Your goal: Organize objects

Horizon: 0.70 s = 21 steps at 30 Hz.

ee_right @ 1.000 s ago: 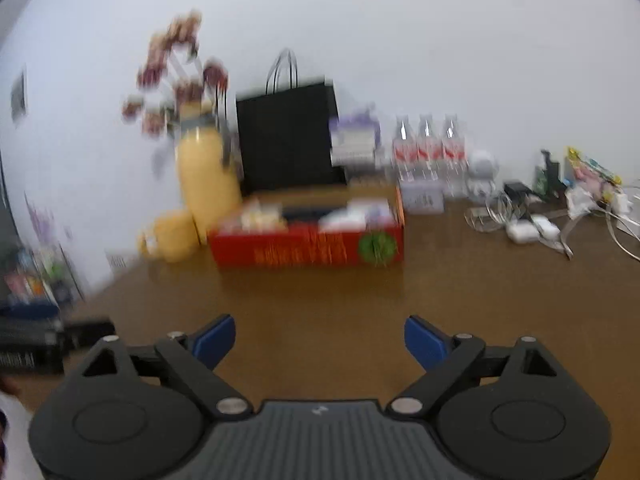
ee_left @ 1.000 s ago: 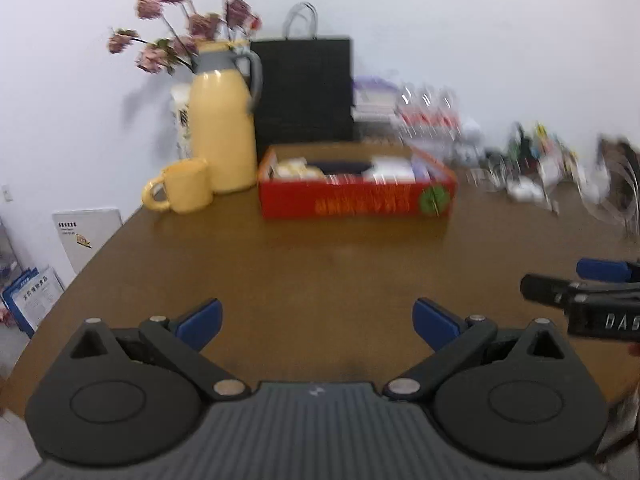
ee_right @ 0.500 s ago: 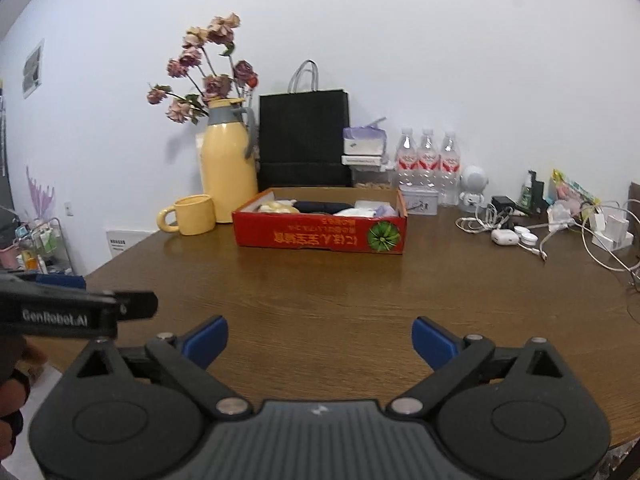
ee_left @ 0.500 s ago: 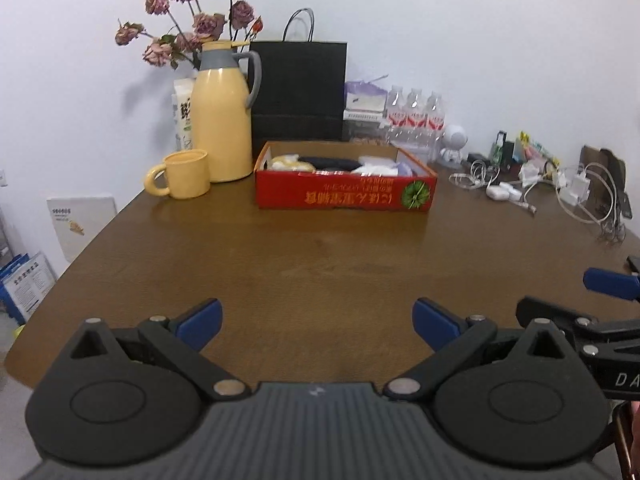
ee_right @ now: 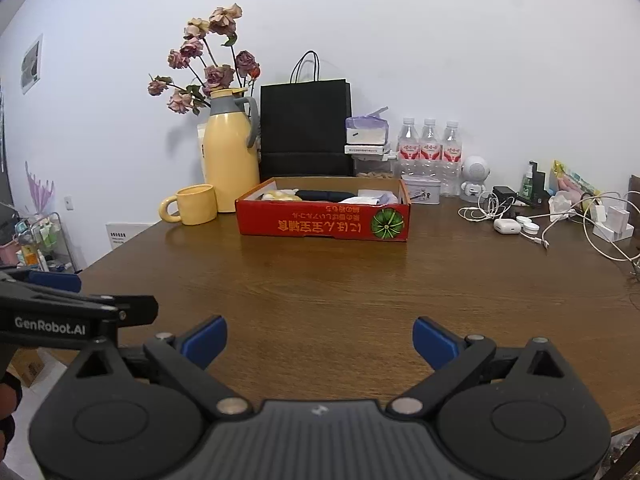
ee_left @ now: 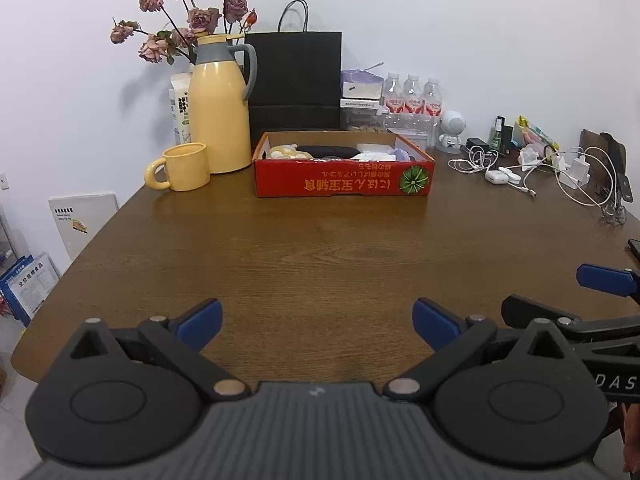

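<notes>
A red cardboard box (ee_left: pixel 344 178) (ee_right: pixel 324 220) stands at the far side of the brown table (ee_left: pixel 320 256) (ee_right: pixel 360 280). It holds a yellow soft item, a black item and white and lilac items. My left gripper (ee_left: pixel 318 322) is open and empty above the table's near edge. My right gripper (ee_right: pixel 320 340) is open and empty, to the right of the left one. Each gripper shows at the edge of the other's view.
A yellow jug (ee_left: pixel 218 114) with dried roses and a yellow mug (ee_left: pixel 184 167) stand left of the box. A black paper bag (ee_left: pixel 296 80), water bottles (ee_left: pixel 412 96) and a tangle of cables and chargers (ee_left: pixel 540 168) line the back and right.
Both views have steadied from blur. Both grippers drew back and down a little from the box. The jaws stayed open.
</notes>
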### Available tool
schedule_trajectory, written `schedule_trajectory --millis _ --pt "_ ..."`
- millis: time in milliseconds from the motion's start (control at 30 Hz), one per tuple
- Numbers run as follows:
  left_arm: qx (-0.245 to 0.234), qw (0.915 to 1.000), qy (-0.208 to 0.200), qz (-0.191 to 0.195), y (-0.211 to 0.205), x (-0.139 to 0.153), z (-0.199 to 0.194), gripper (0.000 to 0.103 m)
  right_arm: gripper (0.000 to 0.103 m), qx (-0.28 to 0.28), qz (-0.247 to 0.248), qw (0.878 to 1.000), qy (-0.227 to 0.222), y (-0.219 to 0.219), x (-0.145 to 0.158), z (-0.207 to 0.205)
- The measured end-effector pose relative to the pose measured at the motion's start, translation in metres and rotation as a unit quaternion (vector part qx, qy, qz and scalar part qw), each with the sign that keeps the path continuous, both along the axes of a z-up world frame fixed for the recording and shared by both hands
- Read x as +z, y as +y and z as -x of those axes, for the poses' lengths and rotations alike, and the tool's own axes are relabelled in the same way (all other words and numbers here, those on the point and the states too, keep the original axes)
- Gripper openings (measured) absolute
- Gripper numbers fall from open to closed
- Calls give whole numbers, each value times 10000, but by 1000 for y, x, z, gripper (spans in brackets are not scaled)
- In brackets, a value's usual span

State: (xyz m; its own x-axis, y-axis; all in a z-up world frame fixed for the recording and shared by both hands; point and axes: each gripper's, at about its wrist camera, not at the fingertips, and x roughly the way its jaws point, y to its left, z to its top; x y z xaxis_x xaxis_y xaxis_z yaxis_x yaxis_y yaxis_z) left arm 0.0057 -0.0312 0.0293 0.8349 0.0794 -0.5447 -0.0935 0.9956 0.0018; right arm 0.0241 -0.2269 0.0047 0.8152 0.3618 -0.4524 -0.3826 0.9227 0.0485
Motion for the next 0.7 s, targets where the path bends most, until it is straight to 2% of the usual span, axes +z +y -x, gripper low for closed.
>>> schedule_trajectory --millis 700 --pt "-66 9999 91 33 0 -1 -1 103 100 -106 101 9999 52 -2 -4 -2"
